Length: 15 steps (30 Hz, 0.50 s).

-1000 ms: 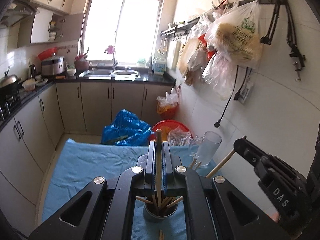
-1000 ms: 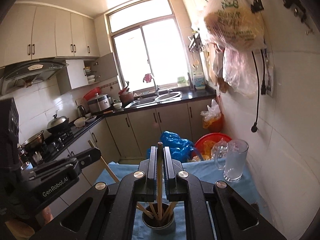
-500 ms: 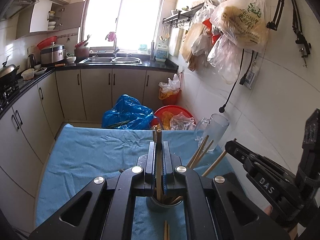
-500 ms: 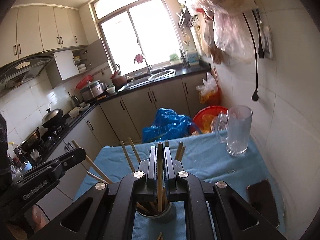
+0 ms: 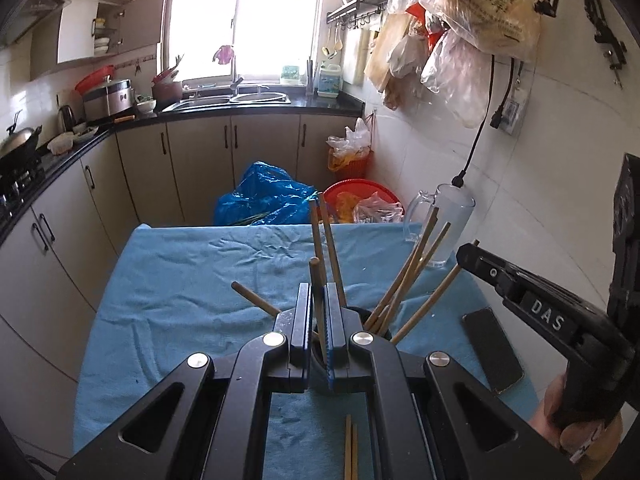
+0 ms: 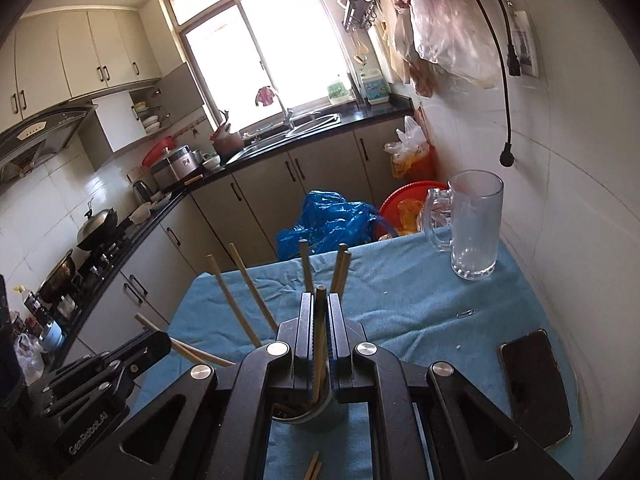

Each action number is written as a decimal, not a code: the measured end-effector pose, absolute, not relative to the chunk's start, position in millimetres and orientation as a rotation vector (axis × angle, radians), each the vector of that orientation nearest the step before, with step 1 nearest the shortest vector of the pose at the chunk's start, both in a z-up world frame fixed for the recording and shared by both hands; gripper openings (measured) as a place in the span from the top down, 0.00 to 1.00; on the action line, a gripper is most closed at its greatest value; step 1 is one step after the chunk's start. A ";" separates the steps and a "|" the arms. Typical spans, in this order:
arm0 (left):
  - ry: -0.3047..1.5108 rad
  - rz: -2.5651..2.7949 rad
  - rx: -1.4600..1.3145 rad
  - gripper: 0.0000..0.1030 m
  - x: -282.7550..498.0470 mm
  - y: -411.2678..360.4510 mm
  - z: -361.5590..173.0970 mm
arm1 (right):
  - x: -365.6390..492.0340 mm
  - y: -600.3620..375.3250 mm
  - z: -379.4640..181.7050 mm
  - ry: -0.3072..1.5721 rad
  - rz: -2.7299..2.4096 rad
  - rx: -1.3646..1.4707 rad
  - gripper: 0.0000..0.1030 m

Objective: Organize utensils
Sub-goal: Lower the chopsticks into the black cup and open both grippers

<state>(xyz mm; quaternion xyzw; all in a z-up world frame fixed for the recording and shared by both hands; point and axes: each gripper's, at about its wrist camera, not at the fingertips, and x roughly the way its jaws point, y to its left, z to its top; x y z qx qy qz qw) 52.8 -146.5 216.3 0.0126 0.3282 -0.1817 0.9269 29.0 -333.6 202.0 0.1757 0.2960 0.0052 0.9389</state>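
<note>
Two chopsticks, one clamped per gripper (image 5: 319, 322) (image 6: 320, 334), over holder (image 6: 316, 410)

left claw (image 5: 319, 304): jaws clamped on one chopstick (image 5: 317, 296), tilted downward | right claw (image 6: 320, 320): jaws clamped on a chopstick (image 6: 319, 332), tilted downward | hand (image 5: 576, 420) grips right handle

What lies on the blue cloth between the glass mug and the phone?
Only a small paperclip lies between glass mug and phone; otherwise bare blue cloth, shown in the right wrist view.
</note>
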 end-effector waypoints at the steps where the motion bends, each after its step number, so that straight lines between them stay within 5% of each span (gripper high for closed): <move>1: 0.673 -0.371 0.030 0.95 52.3 -146.1 216.3 | 29.1 -334.6 201.6 0.605 0.007 0.358 0.94; 15: 0.649 -0.340 0.058 0.94 40.3 -145.6 220.1 | 30.1 -335.4 202.0 0.614 0.001 0.359 0.93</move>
